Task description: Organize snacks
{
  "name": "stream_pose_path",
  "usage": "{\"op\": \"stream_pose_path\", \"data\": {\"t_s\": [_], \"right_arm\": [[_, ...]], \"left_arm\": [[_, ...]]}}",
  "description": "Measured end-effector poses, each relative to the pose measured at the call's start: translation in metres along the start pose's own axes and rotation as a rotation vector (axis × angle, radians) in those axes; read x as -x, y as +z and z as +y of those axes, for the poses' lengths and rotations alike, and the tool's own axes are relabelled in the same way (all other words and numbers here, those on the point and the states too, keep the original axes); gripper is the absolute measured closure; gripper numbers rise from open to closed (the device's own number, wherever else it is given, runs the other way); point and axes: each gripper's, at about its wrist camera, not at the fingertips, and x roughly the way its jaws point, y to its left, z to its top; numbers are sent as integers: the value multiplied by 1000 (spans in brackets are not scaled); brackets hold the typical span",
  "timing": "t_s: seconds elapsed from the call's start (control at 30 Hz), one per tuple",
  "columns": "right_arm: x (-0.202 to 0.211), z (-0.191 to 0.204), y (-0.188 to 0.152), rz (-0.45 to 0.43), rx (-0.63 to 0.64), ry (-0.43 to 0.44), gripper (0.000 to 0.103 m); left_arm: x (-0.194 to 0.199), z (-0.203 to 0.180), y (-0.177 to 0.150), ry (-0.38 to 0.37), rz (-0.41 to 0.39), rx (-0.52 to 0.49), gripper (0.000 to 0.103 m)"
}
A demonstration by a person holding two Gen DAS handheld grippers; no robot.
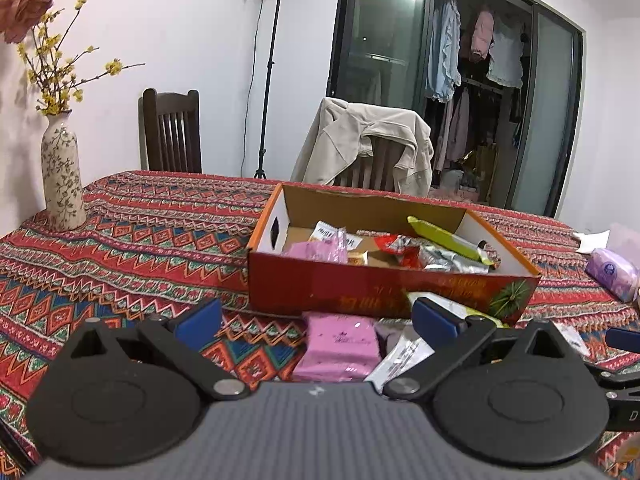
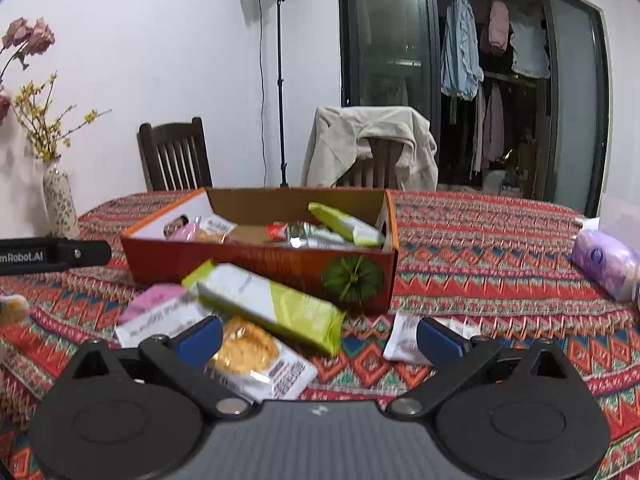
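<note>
Hovering low over the desk [image 2: 480,240], both tongs are spread wide and hold nothing. The left tongs [image 1: 318,320] have a pink pack [image 1: 340,346] right between the tips, lying flat just in front of the box [image 1: 384,284]. The right tongs [image 2: 320,334] face a long green and white bag [image 2: 272,304], which slants across from upper left to lower right, with a cookie pack [image 2: 256,356] under its near side. I think each pack sits nearest its own tongs. More snacks already lie in the box.
</note>
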Motion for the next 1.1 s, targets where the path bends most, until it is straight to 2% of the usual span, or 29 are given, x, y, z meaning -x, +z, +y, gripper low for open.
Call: {"op": "stream_pose_path", "data": {"t_s": [0.33,0.53,0.63,0.73,0.9,1.0,1.07,1.1], "right_arm": [[-17,15,-2,39,22,18,0],[-39,28,-2,84,58,38,0],[-53,26,0,118,48,24,0],[-65,20,3,138,18,46,3],[-80,12,3,163,-45,110,16],[-82,8,0,167,-82,157,30],[-79,7,0,157,-90,176,47],[-78,7,0,154,-92,181,49]], "left_arm": [[-10,17,-22,5,15,-9,0],[-19,22,-29,-28,29,7,0],[-21,25,-30,-44,39,20,0],[-25,28,-31,-59,55,37,0],[-27,27,-32,-72,68,36,0],[-29,26,-33,-78,73,34,0],[-29,26,-33,-79,74,33,0],[-29,26,-33,-79,74,34,0]]}}
